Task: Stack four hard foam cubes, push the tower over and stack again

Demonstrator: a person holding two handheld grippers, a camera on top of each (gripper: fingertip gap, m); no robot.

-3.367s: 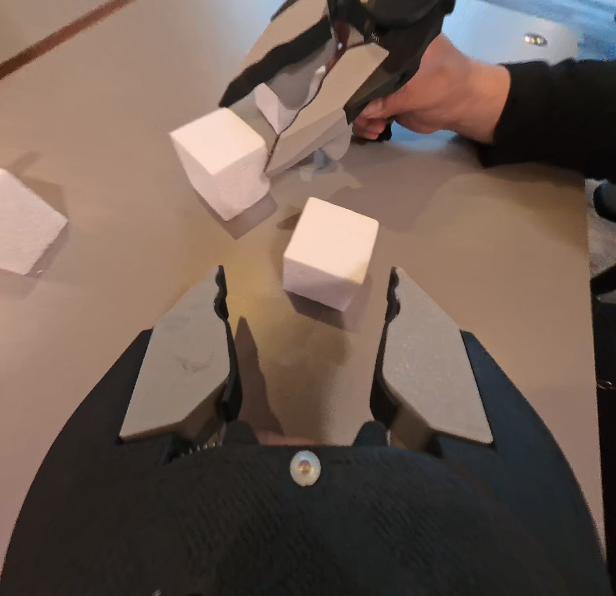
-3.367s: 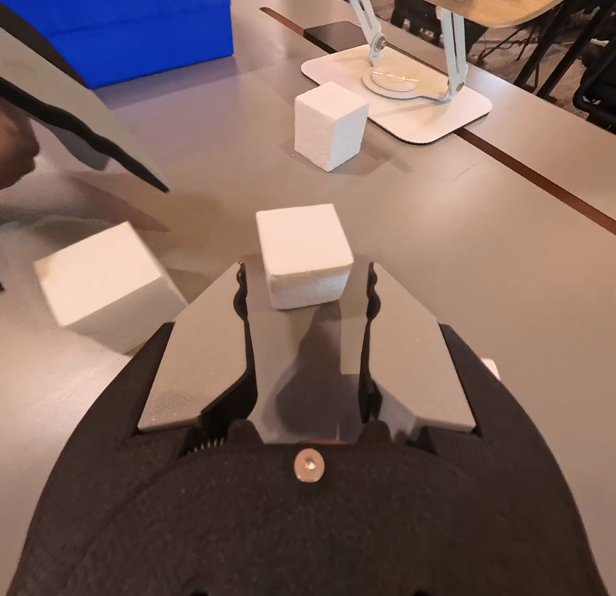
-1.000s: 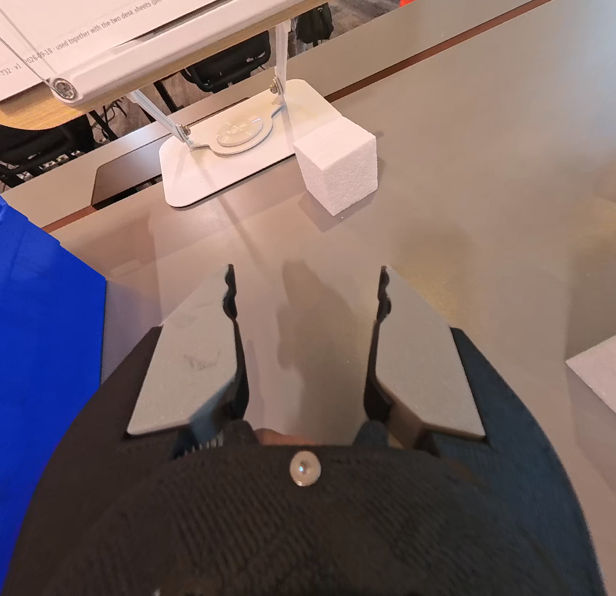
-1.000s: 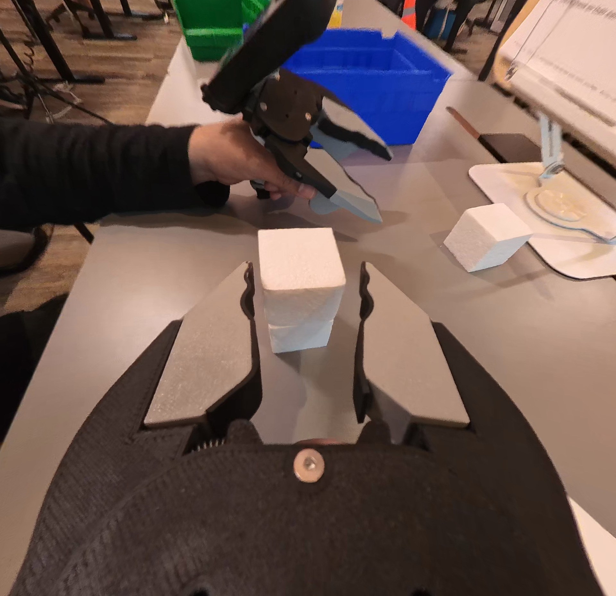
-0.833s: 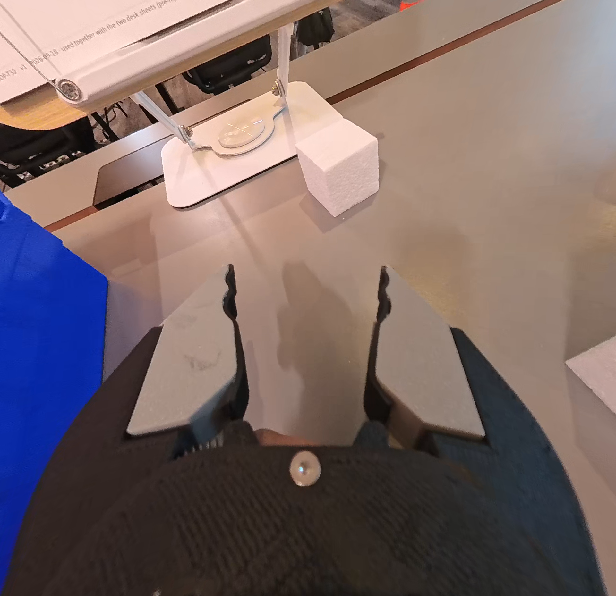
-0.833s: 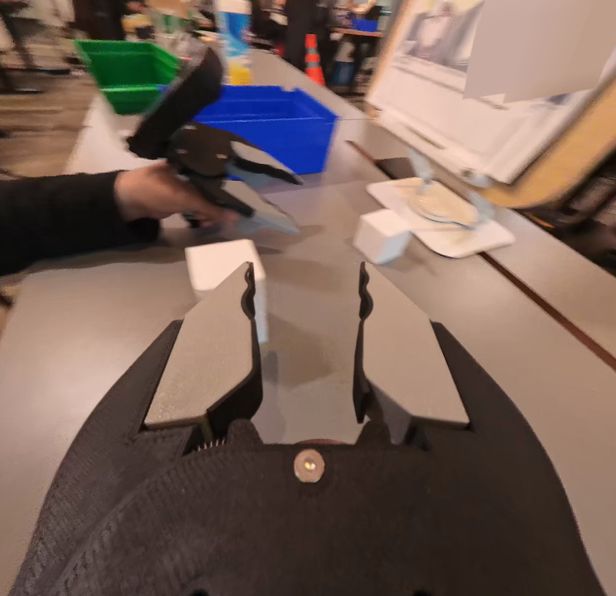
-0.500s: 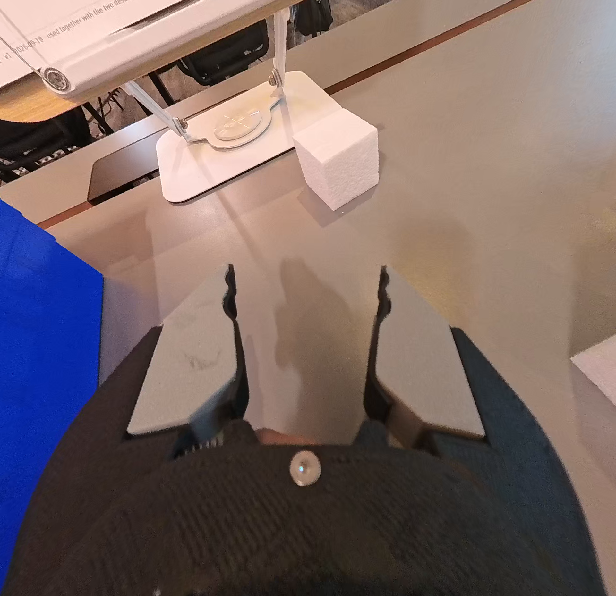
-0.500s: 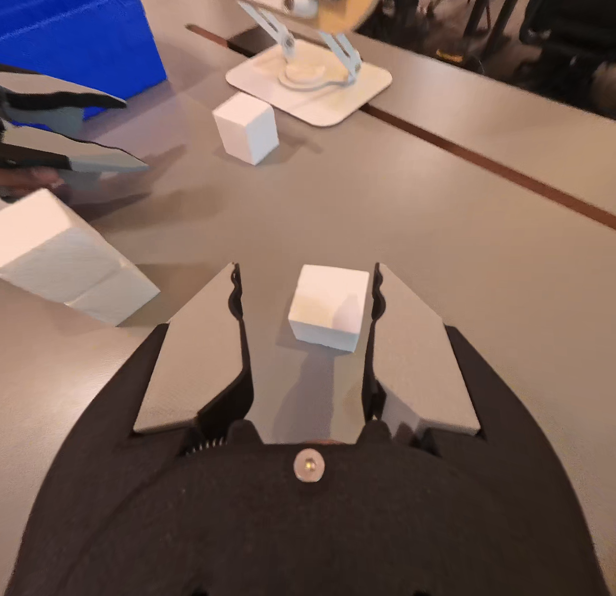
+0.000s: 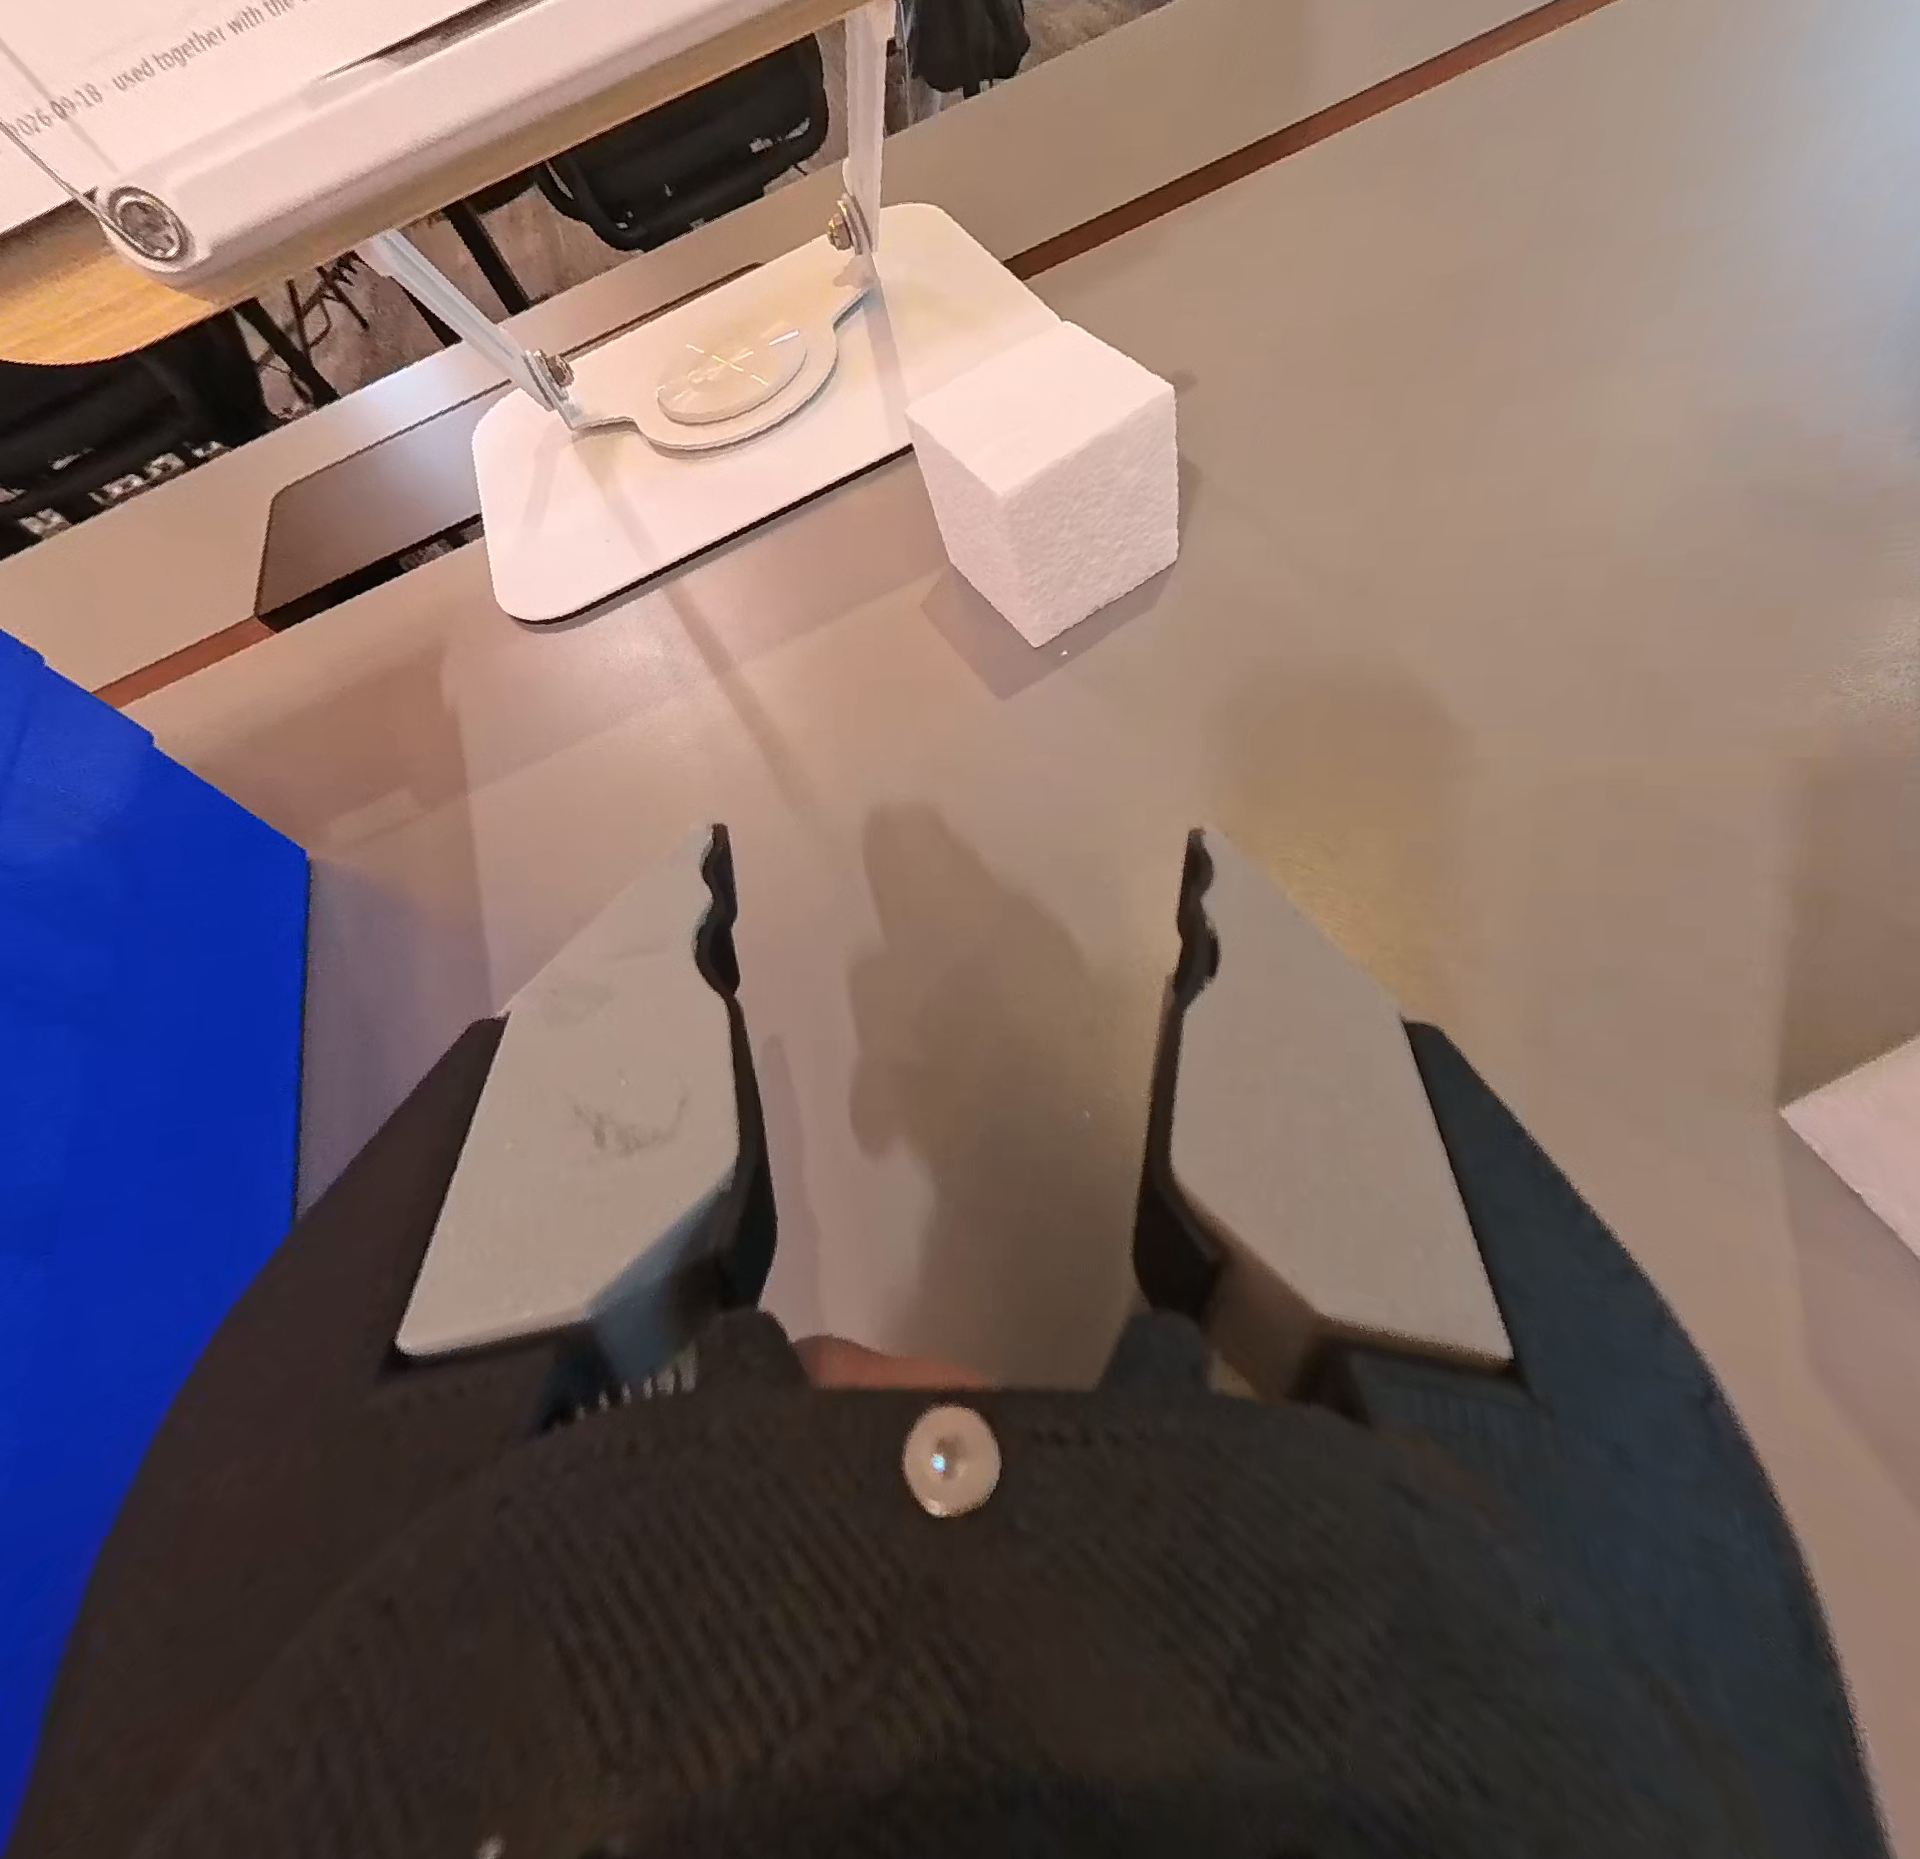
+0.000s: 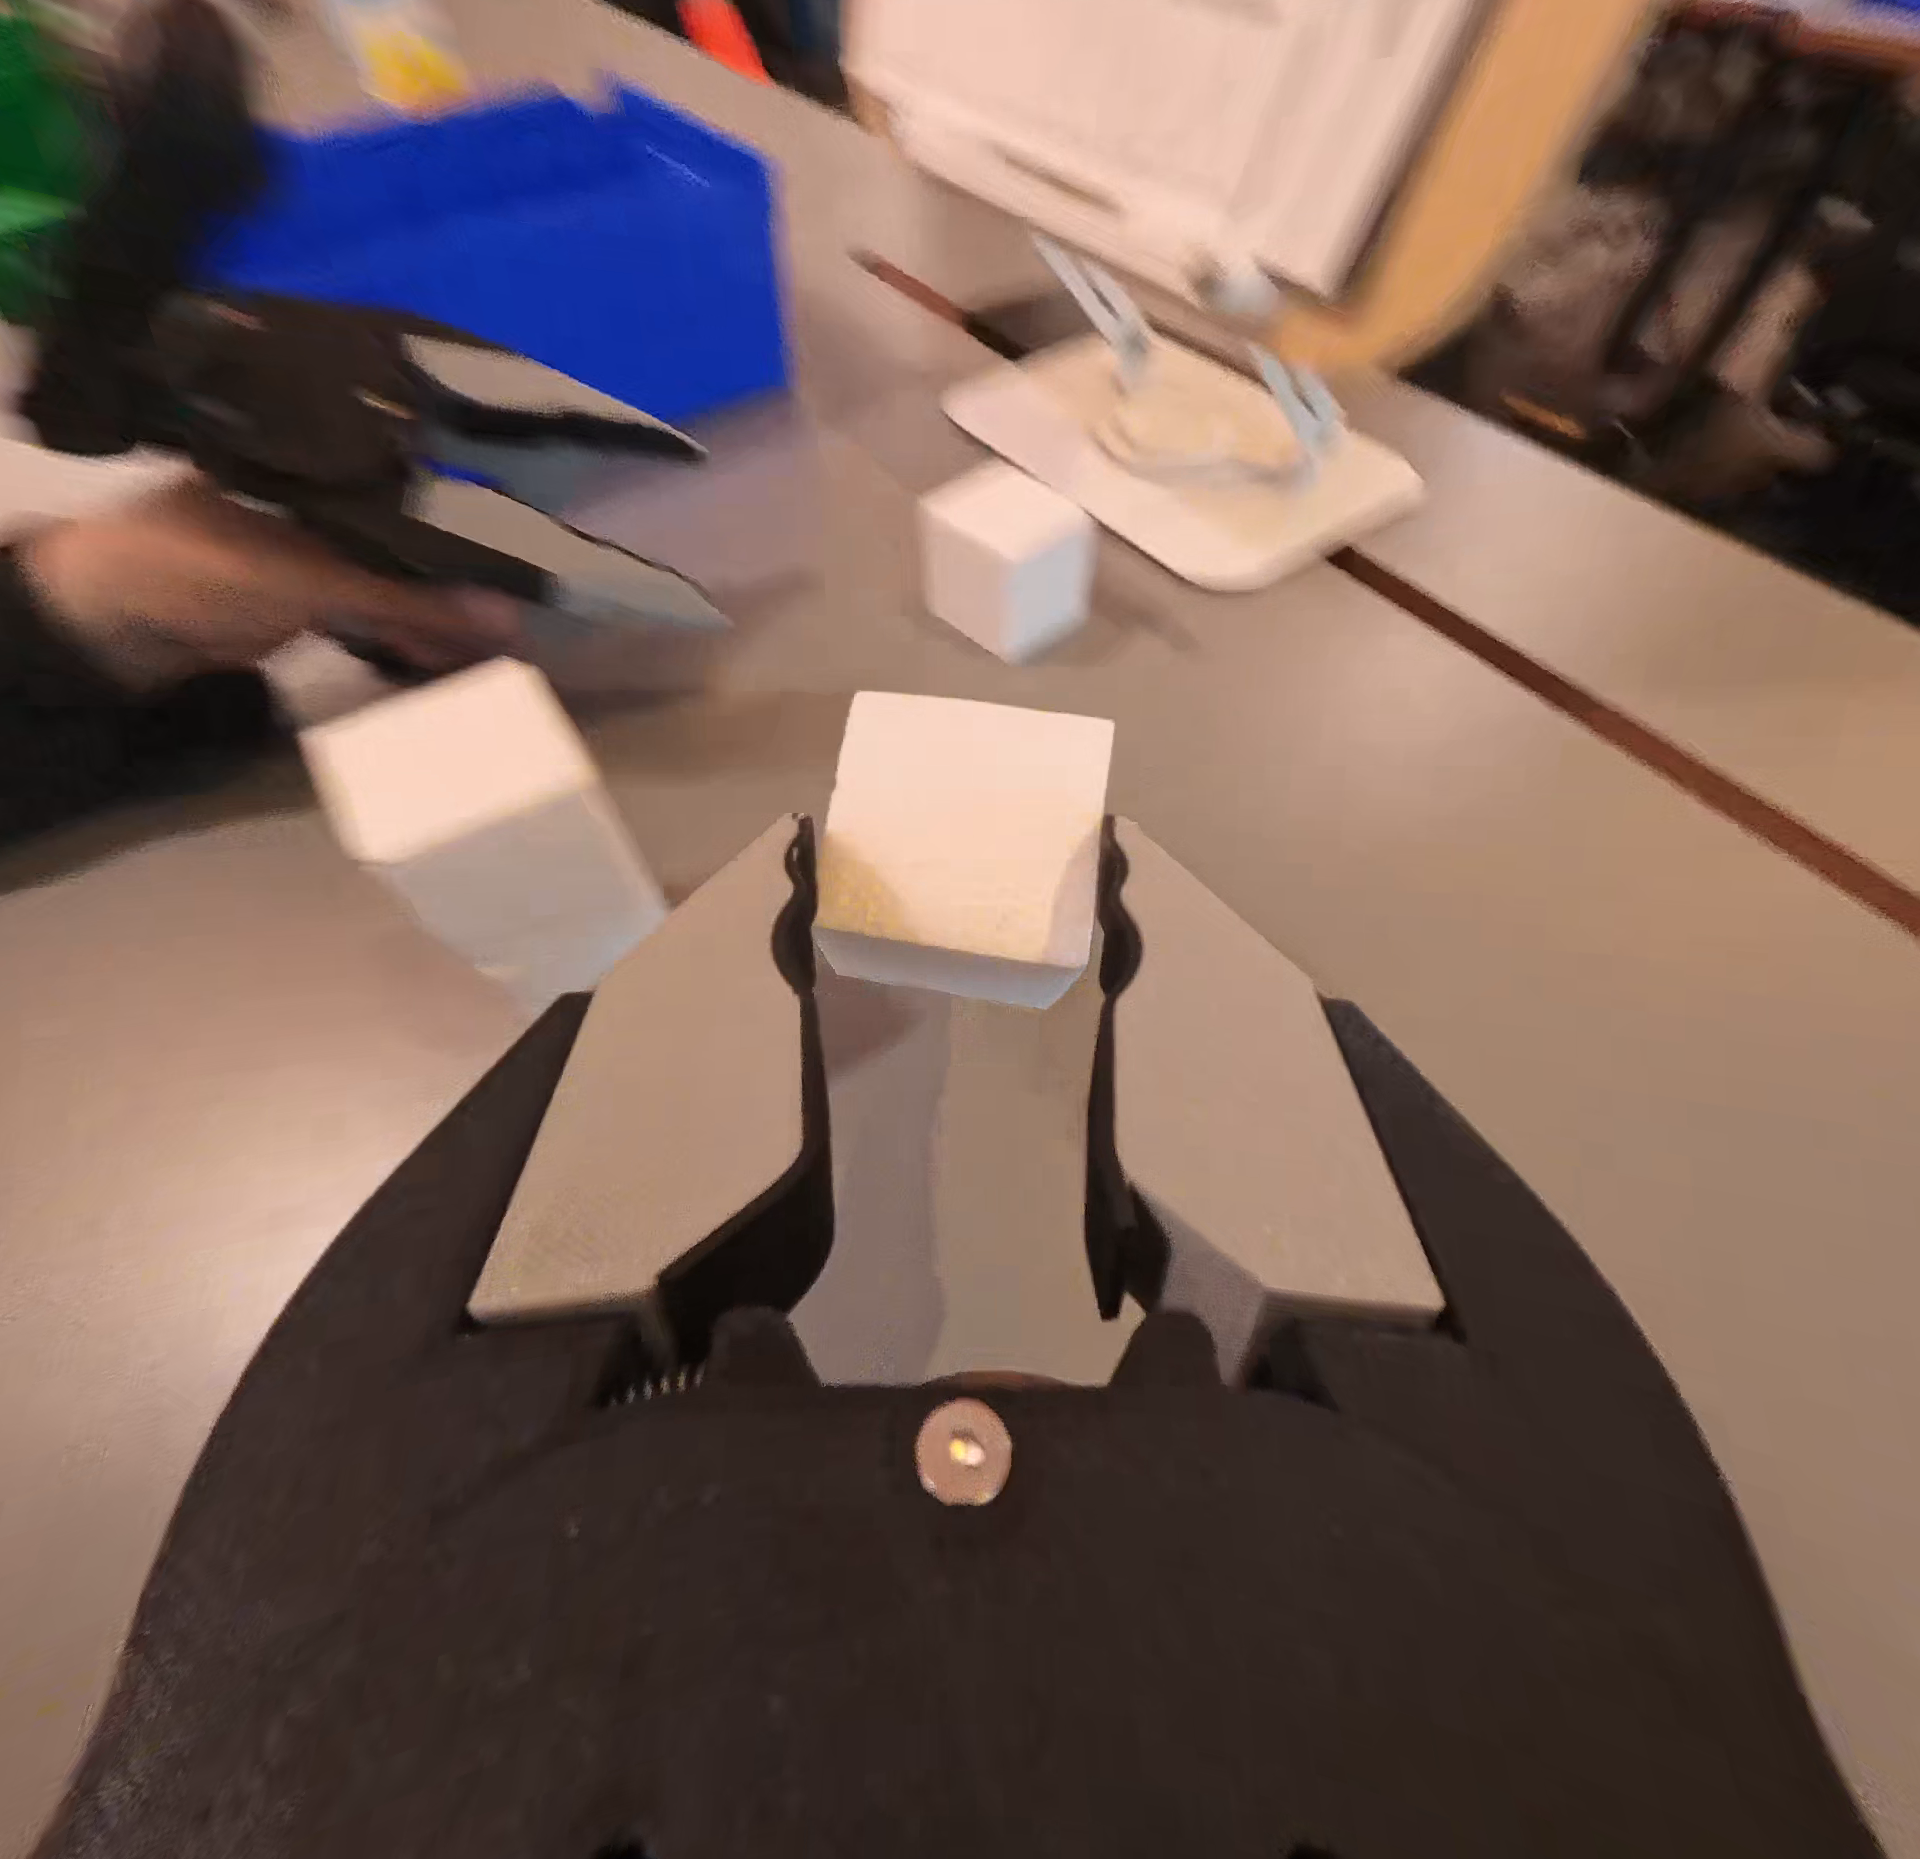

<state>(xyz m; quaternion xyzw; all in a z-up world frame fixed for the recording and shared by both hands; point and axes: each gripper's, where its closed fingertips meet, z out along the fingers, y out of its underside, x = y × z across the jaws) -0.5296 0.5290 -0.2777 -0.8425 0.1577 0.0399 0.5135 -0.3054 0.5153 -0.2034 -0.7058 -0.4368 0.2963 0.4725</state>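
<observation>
My right gripper [image 10: 951, 879] is shut on a white foam cube [image 10: 961, 838] and holds it above the grey table [image 10: 1455, 978]. A stack of two white cubes [image 10: 478, 822] stands to its left. A loose white cube [image 10: 1008, 557] sits farther back by the stand's base. My left gripper [image 9: 956, 905] is open and empty above the table; it also shows in the right wrist view [image 10: 623, 521], held by a hand. The loose cube [image 9: 1049, 500] lies ahead of it. The corner of a white cube [image 9: 1860, 1144] shows at the right edge.
A blue bin [image 10: 540, 261] stands at the back left, also at the left edge of the left wrist view [image 9: 125, 978]. A white document stand with a flat base [image 9: 665, 459] and raised board [image 9: 364, 64] stands behind the loose cube. A brown seam [image 10: 1621, 718] crosses the table. From my left tips it is roughly 20 cm to the flat base [image 9: 665, 459]; from my right, 40 cm. My right wrist view [image 10: 1093, 425] looks at it from another angle.
My right gripper swung from the two-cube stack to a single cube, closed on it and lifted it. My left gripper stayed open and barely moved.
</observation>
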